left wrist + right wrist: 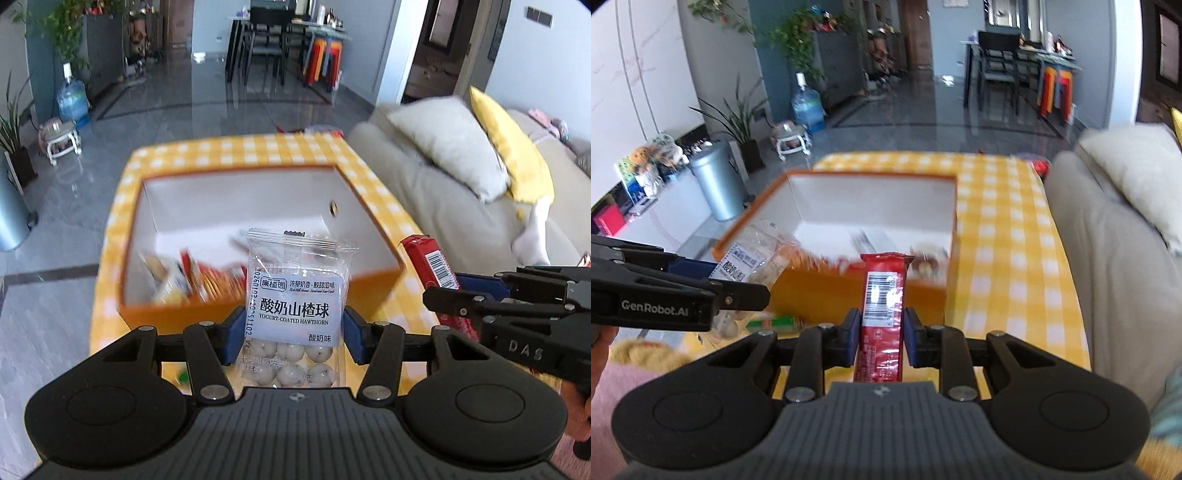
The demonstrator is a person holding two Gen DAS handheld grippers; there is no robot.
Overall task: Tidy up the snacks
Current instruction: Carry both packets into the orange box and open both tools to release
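My left gripper (291, 332) is shut on a clear packet of yogurt-coated hawthorn balls (295, 310), held upright just short of the near wall of an orange box (258, 184). My right gripper (882, 334) is shut on a red snack bar (882, 314) with a barcode, held upright near the same box (871, 195). The box is white inside and holds several snack packets (199, 277) at its near end. Each gripper shows in the other's view: the right one (458, 302) at the right, the left one (738, 291) at the left.
The box stands on a table with a yellow checked cloth (1004, 236). A small green packet (772, 322) lies on the cloth before the box. A beige sofa with white (450, 147) and yellow (513, 147) cushions runs along the right. A red item (1039, 166) lies at the far table corner.
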